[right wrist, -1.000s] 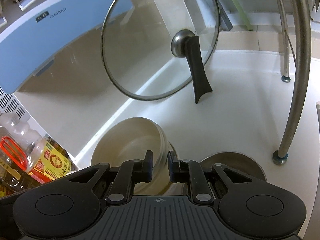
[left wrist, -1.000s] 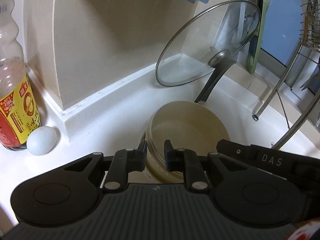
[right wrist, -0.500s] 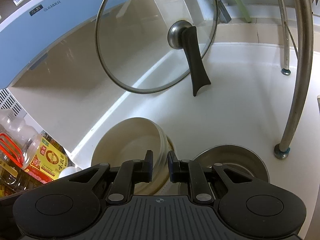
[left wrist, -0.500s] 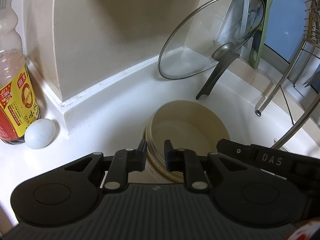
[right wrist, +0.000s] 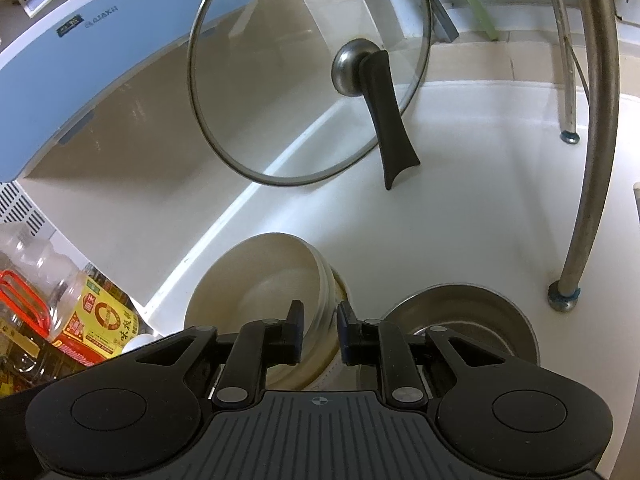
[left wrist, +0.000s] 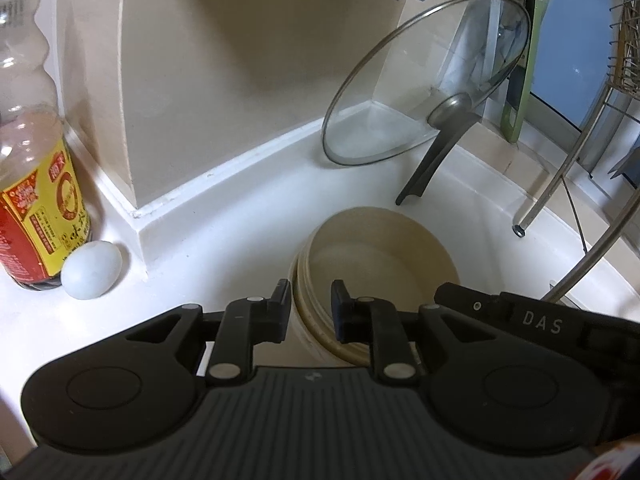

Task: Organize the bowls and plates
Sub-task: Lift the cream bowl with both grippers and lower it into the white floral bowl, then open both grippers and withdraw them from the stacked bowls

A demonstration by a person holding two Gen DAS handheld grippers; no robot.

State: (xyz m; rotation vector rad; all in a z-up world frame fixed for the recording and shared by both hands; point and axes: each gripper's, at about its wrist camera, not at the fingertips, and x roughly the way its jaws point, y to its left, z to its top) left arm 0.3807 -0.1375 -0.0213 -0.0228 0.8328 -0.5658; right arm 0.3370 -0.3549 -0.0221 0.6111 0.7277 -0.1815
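Note:
A stack of cream bowls sits on the white counter; it also shows in the right wrist view. My left gripper has its jaws around the stack's left rim, one finger outside and one inside. My right gripper has its jaws around the stack's right rim in the same way. Both grip the stack. A steel bowl stands to the right of the stack, beside my right gripper. The stack's base is hidden behind the gripper bodies.
A glass pot lid with a black handle leans against the back wall. A sauce bottle and a white egg stand at the left. Steel dish rack legs rise at the right.
Both wrist views show the lid and wall sliding further away, so the grippers and the bowl stack have drawn back. The steel bowl shows more in the right wrist view.

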